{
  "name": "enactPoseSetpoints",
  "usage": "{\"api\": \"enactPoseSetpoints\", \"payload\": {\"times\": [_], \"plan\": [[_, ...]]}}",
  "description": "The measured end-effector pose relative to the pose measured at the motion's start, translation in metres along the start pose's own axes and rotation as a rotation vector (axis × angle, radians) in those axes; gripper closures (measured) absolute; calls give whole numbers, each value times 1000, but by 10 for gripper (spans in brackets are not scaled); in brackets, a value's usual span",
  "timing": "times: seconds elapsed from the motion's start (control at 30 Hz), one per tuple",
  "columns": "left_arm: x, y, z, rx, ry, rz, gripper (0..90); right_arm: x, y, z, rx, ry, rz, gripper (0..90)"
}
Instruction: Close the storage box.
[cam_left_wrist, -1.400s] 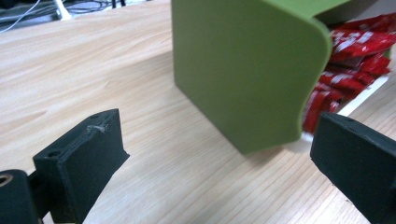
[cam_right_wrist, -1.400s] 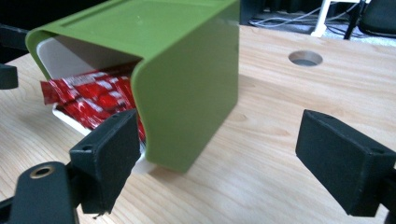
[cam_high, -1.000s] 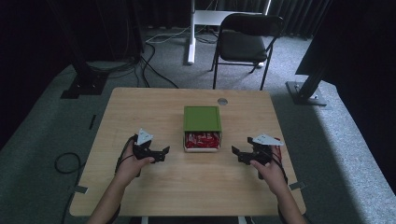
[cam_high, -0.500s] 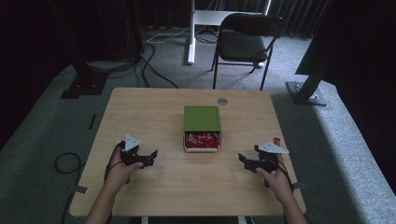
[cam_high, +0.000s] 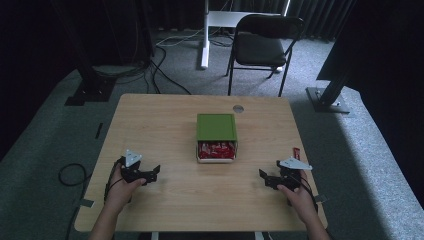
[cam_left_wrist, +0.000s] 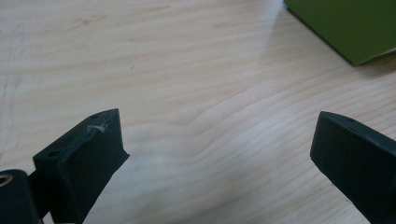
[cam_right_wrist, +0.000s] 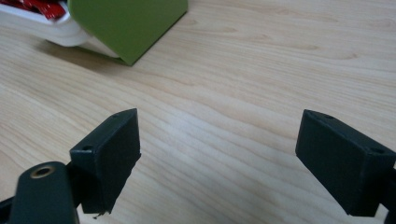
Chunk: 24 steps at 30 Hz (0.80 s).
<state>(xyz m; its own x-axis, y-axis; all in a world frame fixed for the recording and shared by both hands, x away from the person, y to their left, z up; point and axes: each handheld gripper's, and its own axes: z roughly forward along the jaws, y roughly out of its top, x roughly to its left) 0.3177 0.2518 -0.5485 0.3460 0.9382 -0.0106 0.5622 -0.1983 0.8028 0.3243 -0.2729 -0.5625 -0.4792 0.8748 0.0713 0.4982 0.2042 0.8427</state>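
Observation:
A green box (cam_high: 216, 126) stands mid-table with a white drawer (cam_high: 216, 151) pulled out toward me, holding red packets (cam_high: 216, 149). My left gripper (cam_high: 153, 174) rests low at the table's front left, open, with bare wood between its jaws; the box's green corner (cam_left_wrist: 348, 28) lies ahead to its right. My right gripper (cam_high: 264, 179) sits at the front right, also open and holding nothing. Ahead of it to the left are the green box (cam_right_wrist: 126, 23) and the white drawer's rim (cam_right_wrist: 51, 30) with red packets (cam_right_wrist: 39, 7).
The wooden table (cam_high: 165, 120) has a round grommet (cam_high: 238, 108) near its far edge. A small red item (cam_high: 295, 152) lies near the right edge. Beyond the table stand a black chair (cam_high: 262, 42), a white desk leg (cam_high: 205, 35) and floor cables (cam_high: 165, 65).
Both hands have drawn back from the box toward the table's near edge and outward, the left gripper leftward and the right gripper rightward. The box and drawer have stayed put.

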Motion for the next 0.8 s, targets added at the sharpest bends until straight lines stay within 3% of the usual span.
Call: {"api": "enactPoseSetpoints", "payload": {"times": [0.2,0.47,0.6,0.67,0.8], "plan": [[11,-10,-8,6,45,-52,36,-1,-8,-2,30,-25,-6,134],[21,-20,-16,58,133,-71,36,-1,-16,-3,74,-59,-24,134],[27,-24,-19,67,148,-110,36,1,-18,-3,97,-72,-47,133],[30,-28,-21,81,181,-113,36,2,-18,-3,113,-80,-58,133],[34,-35,-22,109,213,-126,36,5,-19,-2,160,-69,-64,131]]}}
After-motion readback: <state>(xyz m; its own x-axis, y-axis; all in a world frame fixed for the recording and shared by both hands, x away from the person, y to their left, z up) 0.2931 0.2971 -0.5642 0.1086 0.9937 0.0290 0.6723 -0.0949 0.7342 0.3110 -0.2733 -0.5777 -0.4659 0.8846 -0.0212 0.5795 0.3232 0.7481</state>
